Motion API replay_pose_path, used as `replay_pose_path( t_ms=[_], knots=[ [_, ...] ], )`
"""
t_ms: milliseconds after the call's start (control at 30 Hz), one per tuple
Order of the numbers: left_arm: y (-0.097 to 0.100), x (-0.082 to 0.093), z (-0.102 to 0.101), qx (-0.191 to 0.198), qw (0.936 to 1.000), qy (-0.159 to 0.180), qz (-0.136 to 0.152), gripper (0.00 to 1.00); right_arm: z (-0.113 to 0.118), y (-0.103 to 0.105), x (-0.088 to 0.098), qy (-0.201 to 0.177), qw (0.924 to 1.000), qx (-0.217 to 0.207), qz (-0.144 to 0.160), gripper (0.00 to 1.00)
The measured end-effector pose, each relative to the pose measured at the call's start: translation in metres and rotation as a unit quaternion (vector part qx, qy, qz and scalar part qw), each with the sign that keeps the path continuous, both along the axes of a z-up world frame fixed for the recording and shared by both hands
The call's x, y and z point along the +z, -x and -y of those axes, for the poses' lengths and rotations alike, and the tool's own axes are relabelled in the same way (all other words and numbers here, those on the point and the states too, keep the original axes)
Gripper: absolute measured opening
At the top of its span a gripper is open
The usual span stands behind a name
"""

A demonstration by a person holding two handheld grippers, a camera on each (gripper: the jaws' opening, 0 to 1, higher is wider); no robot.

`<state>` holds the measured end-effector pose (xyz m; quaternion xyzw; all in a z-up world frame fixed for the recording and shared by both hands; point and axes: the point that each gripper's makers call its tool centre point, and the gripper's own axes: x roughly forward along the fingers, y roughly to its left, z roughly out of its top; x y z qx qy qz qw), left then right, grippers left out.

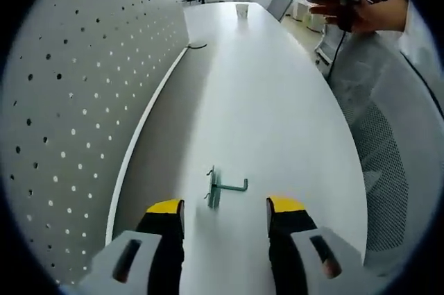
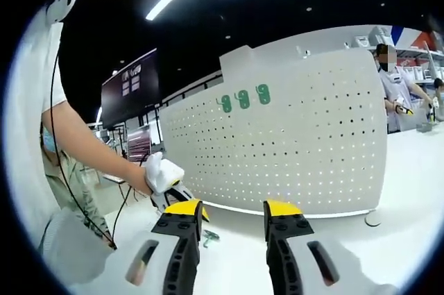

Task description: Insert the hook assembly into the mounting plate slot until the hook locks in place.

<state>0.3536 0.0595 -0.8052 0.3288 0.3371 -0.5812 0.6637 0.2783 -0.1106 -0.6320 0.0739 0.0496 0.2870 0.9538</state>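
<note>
White table (image 1: 277, 100) holds hook (image 1: 223, 187) between left gripper's (image 1: 225, 206) parted, empty jaws.

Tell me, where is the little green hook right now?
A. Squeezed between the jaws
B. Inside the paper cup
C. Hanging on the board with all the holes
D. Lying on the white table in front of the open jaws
D. In the left gripper view the green hook lies flat on the white table, just ahead of the left gripper, whose jaws stand open with nothing between them.
</note>
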Motion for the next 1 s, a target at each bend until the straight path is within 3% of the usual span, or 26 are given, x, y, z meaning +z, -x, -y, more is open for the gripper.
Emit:
replay_pose_path(
  t_ms=[233,567,1000],
  knots=[
    [-0.002,-0.015,0.001,-0.002,0.9996,-0.023,-0.014,0.48,0.001,-0.001,-0.001,-0.001,1.0000,-0.002,-0.003,0.33],
    [-0.002,-0.026,0.006,-0.002,0.9992,-0.025,-0.030,0.47,0.001,0.001,-0.003,0.005,1.0000,-0.002,-0.004,0.33],
    [-0.011,-0.024,0.008,0.006,0.9996,-0.021,-0.017,0.36,0.007,0.001,-0.003,0.004,0.9999,-0.011,-0.004,0.30]
  ],
)
